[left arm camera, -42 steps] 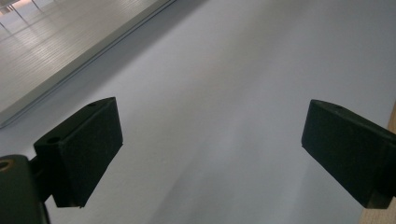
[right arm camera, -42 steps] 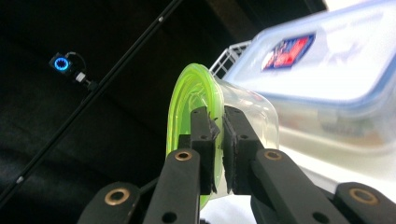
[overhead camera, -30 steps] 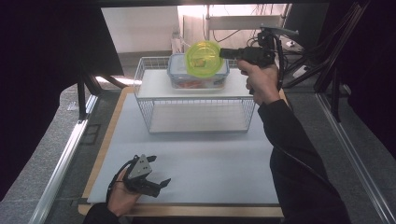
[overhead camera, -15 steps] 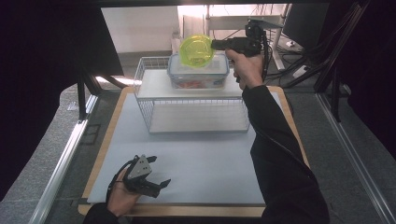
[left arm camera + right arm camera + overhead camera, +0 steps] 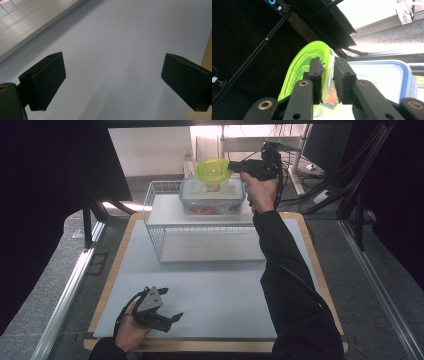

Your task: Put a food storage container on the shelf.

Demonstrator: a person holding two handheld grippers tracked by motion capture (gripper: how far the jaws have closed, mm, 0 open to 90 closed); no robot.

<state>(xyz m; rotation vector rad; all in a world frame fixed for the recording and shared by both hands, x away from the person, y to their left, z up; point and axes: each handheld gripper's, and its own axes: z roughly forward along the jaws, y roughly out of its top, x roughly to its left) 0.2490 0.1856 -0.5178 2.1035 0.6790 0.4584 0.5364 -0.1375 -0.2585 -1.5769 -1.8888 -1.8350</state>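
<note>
Yellow-green, one bowl [image 5: 213, 170] now rests on one lidded container [image 5: 212, 196], moved leftward. Right gripper [image 5: 231, 167] fingers have just been opening around its rim; left gripper [image 5: 172, 320] fingers gape empty.

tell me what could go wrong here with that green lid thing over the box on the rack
The right hand-held gripper has just been opening, with the green lid's rim between its jaws. If the lid is not yet seated, it could slide off the clear container.
The container sits high on the wire rack; a nudge from the withdrawing gripper might shove it.
</note>
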